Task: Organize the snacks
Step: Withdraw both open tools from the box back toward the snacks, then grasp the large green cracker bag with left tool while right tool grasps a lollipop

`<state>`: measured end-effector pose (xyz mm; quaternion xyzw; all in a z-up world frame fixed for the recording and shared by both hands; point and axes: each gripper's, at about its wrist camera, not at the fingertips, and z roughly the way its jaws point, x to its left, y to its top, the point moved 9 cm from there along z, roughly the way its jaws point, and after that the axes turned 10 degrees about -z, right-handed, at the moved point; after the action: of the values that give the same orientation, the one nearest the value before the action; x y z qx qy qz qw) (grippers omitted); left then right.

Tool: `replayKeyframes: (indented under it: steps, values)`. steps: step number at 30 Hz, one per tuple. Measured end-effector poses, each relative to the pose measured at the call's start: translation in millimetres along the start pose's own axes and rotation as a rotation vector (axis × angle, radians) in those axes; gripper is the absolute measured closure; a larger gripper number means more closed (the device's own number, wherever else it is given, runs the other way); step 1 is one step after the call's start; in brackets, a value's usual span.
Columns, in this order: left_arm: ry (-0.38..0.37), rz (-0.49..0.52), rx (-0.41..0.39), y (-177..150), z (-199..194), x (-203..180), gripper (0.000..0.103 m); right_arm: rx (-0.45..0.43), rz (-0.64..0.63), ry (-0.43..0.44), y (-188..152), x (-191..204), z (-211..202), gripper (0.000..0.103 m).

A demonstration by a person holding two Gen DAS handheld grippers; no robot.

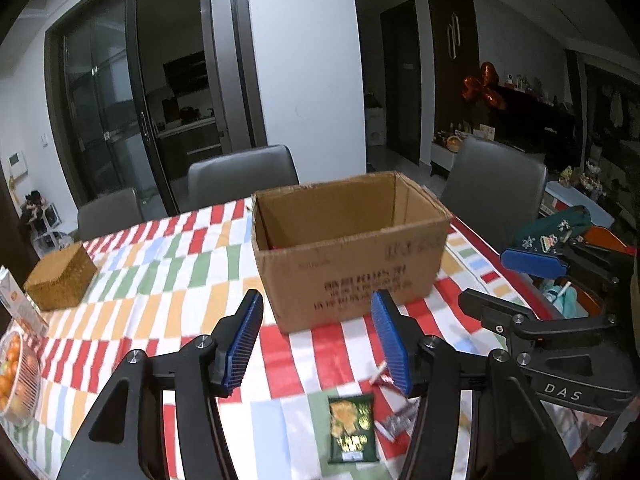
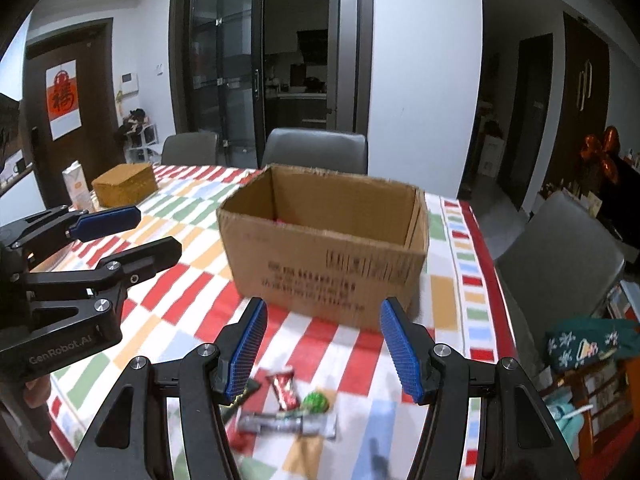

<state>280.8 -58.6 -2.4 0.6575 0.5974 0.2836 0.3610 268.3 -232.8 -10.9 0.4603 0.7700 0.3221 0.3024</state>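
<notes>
An open cardboard box [image 1: 348,248] [image 2: 328,256] stands on the checked tablecloth. My left gripper [image 1: 316,320] is open and empty, just in front of the box. Below it lie a dark green snack packet [image 1: 352,428] and a small silver-red wrapper [image 1: 394,424]. My right gripper [image 2: 322,328] is open and empty, also in front of the box. Under it lie a red candy wrapper [image 2: 285,390], a green sweet [image 2: 316,402] and a silver bar [image 2: 286,424]. The right gripper also shows at the right of the left wrist view [image 1: 516,280]; the left gripper shows at the left of the right wrist view [image 2: 132,232].
A brown block-shaped box [image 1: 60,280] [image 2: 125,184] and a carton [image 2: 77,190] stand at the table's far left. A bowl of oranges [image 1: 14,376] sits at the left edge. Grey chairs [image 1: 242,176] [image 2: 560,256] surround the table. A green bag [image 2: 592,344] lies off to the right.
</notes>
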Motion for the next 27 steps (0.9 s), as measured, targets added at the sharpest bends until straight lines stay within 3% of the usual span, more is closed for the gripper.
replayKeyframes:
  steps: [10, 18, 27]
  values:
    - [-0.001, 0.002, 0.086, -52, 1, -3, 0.044, 0.085, 0.041, 0.041, -47, 12, 4, 0.043]
    - [0.002, -0.029, 0.210, -101, 22, 4, 0.044, 0.185, 0.040, 0.081, -85, 27, 24, 0.043]
    - [-0.002, -0.054, 0.318, -134, 50, 7, 0.044, 0.262, 0.054, 0.086, -110, 29, 46, 0.044]
